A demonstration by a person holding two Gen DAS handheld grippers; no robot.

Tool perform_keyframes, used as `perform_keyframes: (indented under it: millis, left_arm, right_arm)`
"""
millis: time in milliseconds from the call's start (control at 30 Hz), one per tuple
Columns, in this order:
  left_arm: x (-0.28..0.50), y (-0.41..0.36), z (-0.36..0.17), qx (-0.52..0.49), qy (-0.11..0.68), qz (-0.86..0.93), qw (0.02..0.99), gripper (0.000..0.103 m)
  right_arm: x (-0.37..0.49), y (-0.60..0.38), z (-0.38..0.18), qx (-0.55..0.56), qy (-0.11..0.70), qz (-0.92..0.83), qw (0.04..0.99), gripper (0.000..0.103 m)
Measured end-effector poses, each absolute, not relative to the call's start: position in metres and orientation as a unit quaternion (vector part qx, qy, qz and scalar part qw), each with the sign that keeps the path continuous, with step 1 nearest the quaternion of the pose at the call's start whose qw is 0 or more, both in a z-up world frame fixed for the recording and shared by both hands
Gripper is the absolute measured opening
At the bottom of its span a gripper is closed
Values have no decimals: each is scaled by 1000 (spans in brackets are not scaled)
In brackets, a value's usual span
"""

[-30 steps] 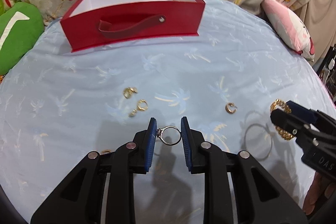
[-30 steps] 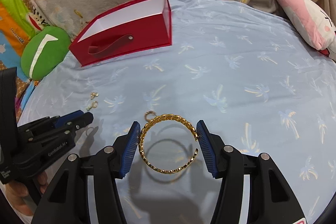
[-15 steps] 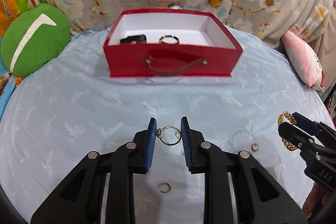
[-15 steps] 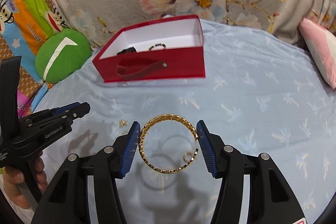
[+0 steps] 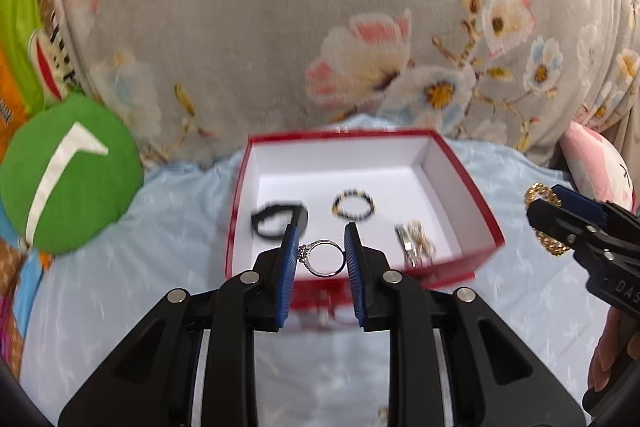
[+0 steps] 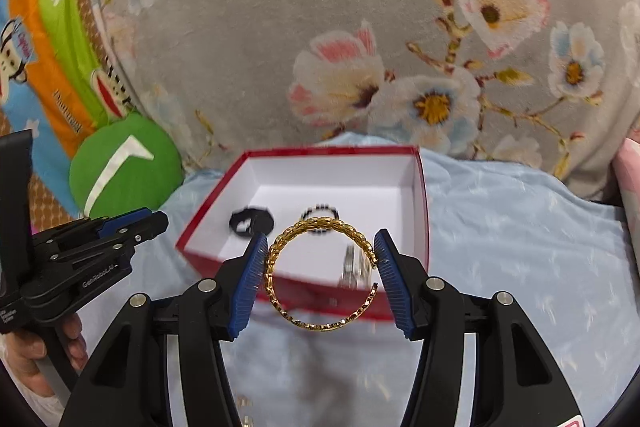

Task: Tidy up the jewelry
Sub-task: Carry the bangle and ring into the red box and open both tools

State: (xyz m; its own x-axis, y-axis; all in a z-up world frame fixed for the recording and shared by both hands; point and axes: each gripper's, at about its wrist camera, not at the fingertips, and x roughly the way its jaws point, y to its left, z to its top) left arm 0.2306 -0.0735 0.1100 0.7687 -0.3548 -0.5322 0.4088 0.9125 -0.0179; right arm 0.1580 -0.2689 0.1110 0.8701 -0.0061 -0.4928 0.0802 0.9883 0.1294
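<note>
Red box (image 5: 476,203) holding three pieces, left gripper (image 5: 320,251) clamping one silver ring (image 5: 323,258), right gripper (image 6: 320,267) clamping one gold bangle (image 6: 316,227)

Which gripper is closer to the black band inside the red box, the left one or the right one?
Left. The left gripper, holding a silver ring, sits just in front of the black band. The right gripper, holding a gold bracelet, is further right.

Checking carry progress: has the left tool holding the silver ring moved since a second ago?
Yes. The left tool with the silver ring advanced toward the red box, now at its front edge.
</note>
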Motion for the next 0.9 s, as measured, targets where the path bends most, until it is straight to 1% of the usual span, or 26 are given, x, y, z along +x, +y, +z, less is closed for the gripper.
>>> perform_keyframes:
  millis: [167, 300, 433, 533, 600, 633, 667, 700, 733, 833, 900]
  left_arm:
    - [281, -97, 136, 56, 232, -199, 951, 23]
    - [318, -120, 140, 63, 227, -206, 950, 23]
    - [353, -141, 127, 80, 236, -194, 949, 23]
    - [375, -148, 114, 72, 236, -193, 949, 23]
    - [390, -154, 103, 74, 249, -192, 946, 26]
    - [399, -155, 95, 72, 257, -177, 947, 35]
    - [405, -154, 88, 61, 259, -165, 950, 55]
    - [407, -151, 84, 55, 257, -163, 951, 65]
    - [407, -147, 77, 51, 256, -153, 953, 77]
    - [403, -136, 69, 65, 254, -135, 955, 80]
    - [398, -125, 66, 66, 271, -133, 951, 81]
  right_arm:
    - [221, -293, 121, 98, 257, -20, 961, 54]
    - [263, -305, 116, 100, 260, -31, 960, 54]
    - [294, -313, 105, 93, 266, -41, 959, 54]
    - [317, -323, 92, 101, 274, -39, 956, 55]
    - [327, -328, 85, 105, 275, -37, 955, 56]
    - [329, -330, 83, 106, 273, -38, 955, 59]
    - [330, -332, 81, 105, 271, -42, 956, 61]
    - [328, -334, 80, 106, 266, -47, 957, 64]
    - [325, -335, 79, 110, 262, -50, 958, 64]
    - [303, -341, 82, 120, 247, -50, 960, 65]
    - [279, -345, 84, 127, 234, -56, 962, 68]
